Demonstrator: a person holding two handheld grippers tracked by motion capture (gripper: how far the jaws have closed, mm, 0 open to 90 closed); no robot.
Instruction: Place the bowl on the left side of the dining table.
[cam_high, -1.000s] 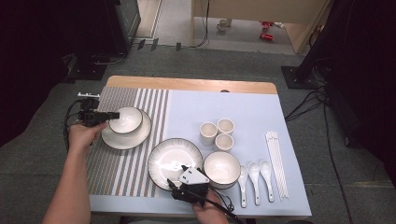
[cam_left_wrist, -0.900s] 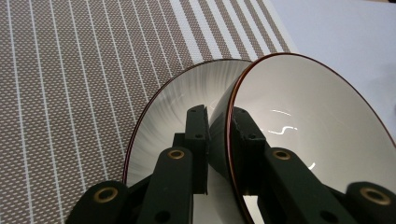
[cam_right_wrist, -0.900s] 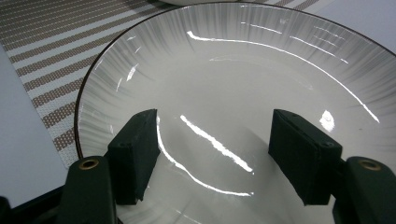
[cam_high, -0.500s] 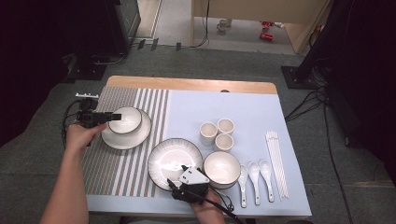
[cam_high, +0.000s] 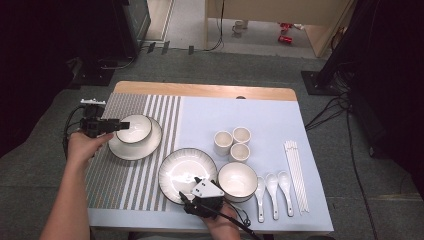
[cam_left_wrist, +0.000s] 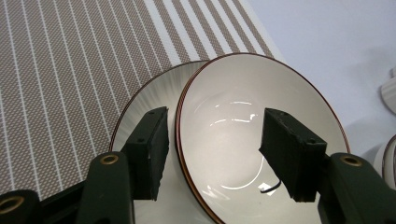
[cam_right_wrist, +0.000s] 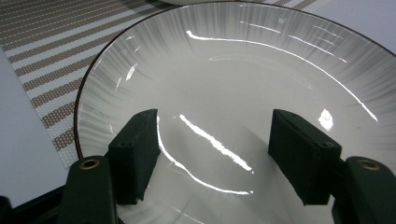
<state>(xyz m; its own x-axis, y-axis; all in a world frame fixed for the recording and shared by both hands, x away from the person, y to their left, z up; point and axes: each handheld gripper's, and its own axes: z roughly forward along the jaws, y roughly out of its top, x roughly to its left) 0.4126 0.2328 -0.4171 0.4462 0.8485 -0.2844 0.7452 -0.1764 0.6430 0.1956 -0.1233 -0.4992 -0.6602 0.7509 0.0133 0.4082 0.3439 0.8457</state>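
One bowl (cam_high: 134, 128) now sits on its plate (cam_high: 150, 145) near the table's left edge; your left tool (cam_high: 119, 126), jaws just opened, straddles its rim without pressing. Your right tool (cam_high: 186, 201) hovers spread over the second plate (cam_high: 180, 167) at the front edge, whose bowl (cam_high: 237, 181) waits just beside it.

High view: fixed overhead at the near edge of the tabletop (cam_high: 260, 107), facing forward and down, taking in its full surface. Left gripper view: close above the small bowl (cam_left_wrist: 257, 135) by the left edge, also in the high view (cam_high: 134, 128). Right gripper view: very close over the large plate (cam_right_wrist: 261, 70) at the near edge, likewise shared (cam_high: 186, 172).
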